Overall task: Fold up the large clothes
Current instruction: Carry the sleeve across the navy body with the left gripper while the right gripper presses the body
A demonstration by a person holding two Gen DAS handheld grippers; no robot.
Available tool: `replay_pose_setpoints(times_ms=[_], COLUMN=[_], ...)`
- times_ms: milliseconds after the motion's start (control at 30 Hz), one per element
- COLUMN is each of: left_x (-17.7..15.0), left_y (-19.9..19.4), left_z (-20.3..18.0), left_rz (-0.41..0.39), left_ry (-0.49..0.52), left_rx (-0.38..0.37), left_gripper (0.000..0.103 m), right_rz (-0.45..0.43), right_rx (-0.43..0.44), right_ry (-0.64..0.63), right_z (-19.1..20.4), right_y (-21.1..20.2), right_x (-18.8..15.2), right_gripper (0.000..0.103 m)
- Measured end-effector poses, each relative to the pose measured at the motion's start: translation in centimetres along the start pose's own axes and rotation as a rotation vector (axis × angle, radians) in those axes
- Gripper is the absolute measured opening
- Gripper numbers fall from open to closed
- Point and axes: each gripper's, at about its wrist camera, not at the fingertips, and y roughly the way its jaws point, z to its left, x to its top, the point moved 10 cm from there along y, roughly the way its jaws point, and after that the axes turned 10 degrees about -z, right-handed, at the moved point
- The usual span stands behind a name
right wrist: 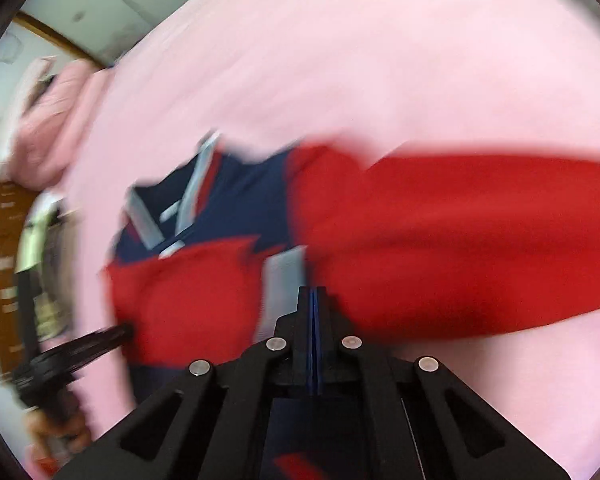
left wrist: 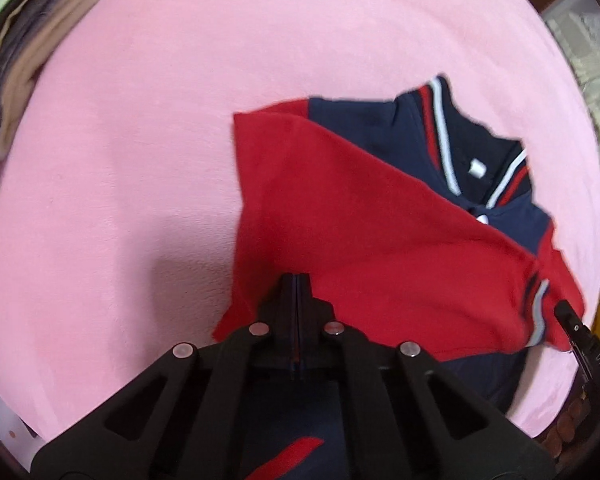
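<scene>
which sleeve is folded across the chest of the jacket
The red sleeve with the striped cuff lies diagonally over the navy chest; the other sleeve stretches outward over the pink sheet.

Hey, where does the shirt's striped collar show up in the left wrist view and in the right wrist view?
Left wrist: the striped collar sits upper right, above the red sleeve.
Right wrist: the striped collar is left of centre, blurred.
Shared landmark: the pink bedsheet under the shirt.
</scene>
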Motion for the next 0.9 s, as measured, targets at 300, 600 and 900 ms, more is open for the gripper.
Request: replay_pose_setpoints(times_ms=[300,600,900], left_x=[1.2,3.3,-2.1], left_y=[-0.7,-1.9,-4.9], left_z=[-2.0,3.2,4.5], left_rz=[-0.039,-0.097,-0.009], left_ry=[0.113,0.016,0.124], left_rx=[0.011,-0.033,-0.113], left_gripper=[0.019,0.02,0.028], right_rz=[0.192,0.135,0.105], right_rx=[0.389,0.147,0.286], right_ry=[-0.027,-0.103,-0.129], right_z=[12.9,6.8,10.6], right_y=[4.8,5.5,0.8], right_x=[-2.7,-1.7,-4.4], right_gripper=[0.0,0.0,0.002])
